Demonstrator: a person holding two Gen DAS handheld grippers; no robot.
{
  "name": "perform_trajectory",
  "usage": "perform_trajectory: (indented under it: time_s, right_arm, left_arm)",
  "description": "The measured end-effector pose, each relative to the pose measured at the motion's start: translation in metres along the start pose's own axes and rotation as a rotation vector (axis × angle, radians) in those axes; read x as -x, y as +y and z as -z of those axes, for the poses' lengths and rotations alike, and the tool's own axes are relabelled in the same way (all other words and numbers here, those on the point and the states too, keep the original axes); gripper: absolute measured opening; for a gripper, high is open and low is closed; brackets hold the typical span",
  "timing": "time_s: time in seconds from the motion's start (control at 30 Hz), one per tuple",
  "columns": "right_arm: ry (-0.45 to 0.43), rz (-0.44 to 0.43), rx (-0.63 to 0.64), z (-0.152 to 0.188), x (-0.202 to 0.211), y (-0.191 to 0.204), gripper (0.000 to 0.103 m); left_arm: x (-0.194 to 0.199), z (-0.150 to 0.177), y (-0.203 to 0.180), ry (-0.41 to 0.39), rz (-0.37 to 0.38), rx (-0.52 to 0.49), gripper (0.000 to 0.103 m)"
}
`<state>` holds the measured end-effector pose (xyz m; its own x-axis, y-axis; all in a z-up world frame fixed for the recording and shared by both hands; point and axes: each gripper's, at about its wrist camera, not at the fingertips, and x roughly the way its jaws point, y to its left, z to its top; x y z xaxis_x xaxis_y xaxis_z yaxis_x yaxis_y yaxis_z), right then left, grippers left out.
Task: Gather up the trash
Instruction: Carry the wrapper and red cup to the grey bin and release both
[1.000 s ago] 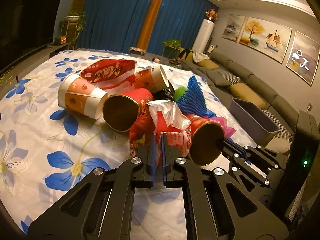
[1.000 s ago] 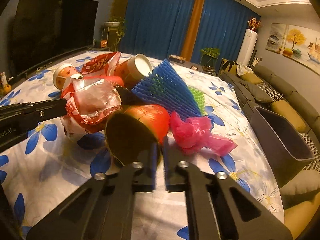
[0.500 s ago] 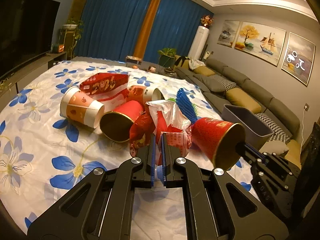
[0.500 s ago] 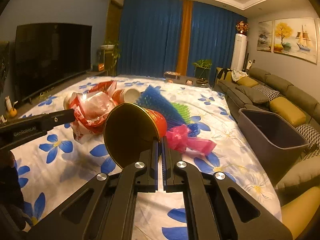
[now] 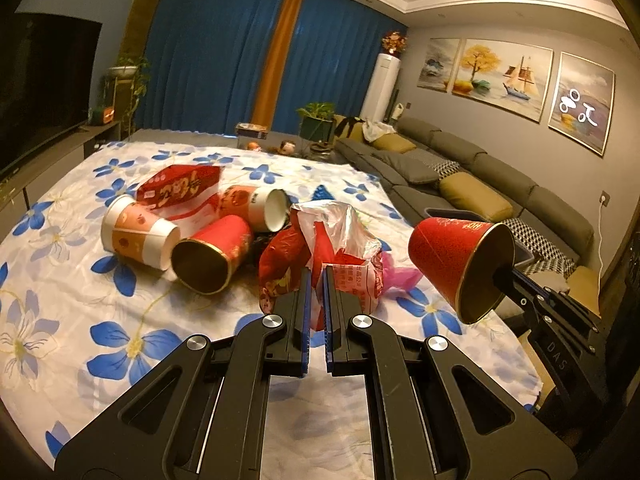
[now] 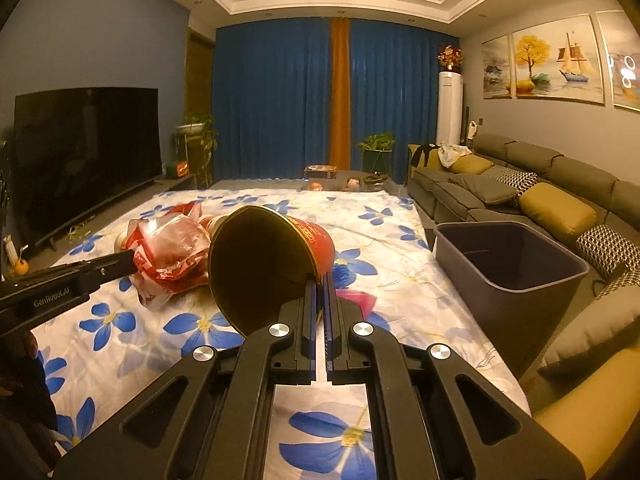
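- On the flowered cloth (image 5: pixel 56 280) at far left of the left wrist view, a white-and-orange paper cup (image 5: pixel 136 232) lies on its side, mouth toward the camera's right.
- Just behind it rests a red snack packet (image 5: pixel 180 186), flat and partly leaning on the cups around it.
- Touching the white-and-orange cup, a red cup with gold lining (image 5: pixel 212 254) lies on its side, open mouth facing the camera.
- Behind that one, a second orange-printed cup (image 5: pixel 256 208) lies tipped, its white interior facing right.
- At centre, the left hand-held gripper (image 5: pixel 316 276) has its blue pads pressed nearly together, pinching a crumpled red-and-clear plastic wrapper (image 5: pixel 336 240); the wrapper's lower folds hang close over the cloth, and whether they touch it cannot be told.
- A scrap of pink plastic (image 5: pixel 396 276) lies on the cloth just right of the wrapper.
- Further right, the right hand-held gripper (image 6: pixel 318 280) is clamped tight on the rim of a red cup (image 6: pixel 280 252), which is held clear of the cloth, tilted, gold-lined mouth toward the camera.
- The same held cup appears at right in the left wrist view, raised above the cloth's edge.
- At far right, a dark grey bin (image 6: pixel 508 268) stands beside the cloth and in front of the grey sofa (image 6: pixel 540 192); its opening faces up.
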<state>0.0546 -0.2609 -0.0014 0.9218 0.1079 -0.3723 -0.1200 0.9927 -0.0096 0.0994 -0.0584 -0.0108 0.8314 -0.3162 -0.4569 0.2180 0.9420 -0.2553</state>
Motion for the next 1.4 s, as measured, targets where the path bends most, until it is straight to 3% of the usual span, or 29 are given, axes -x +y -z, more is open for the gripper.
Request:
perform_trajectory:
  time_s: [1.07,1.4]
  right_arm:
    - [-0.05,0.12,-0.077,-0.012,0.003,-0.076,0.004]
    - [-0.1,0.228,-0.113,-0.03,0.001,-0.124,0.004]
  left_arm:
    - [-0.048,-0.021,-0.084,0.004,0.123,-0.112,0.005]
    - [-0.075,-0.044,-0.135,-0.029,0.206,-0.167,0.005]
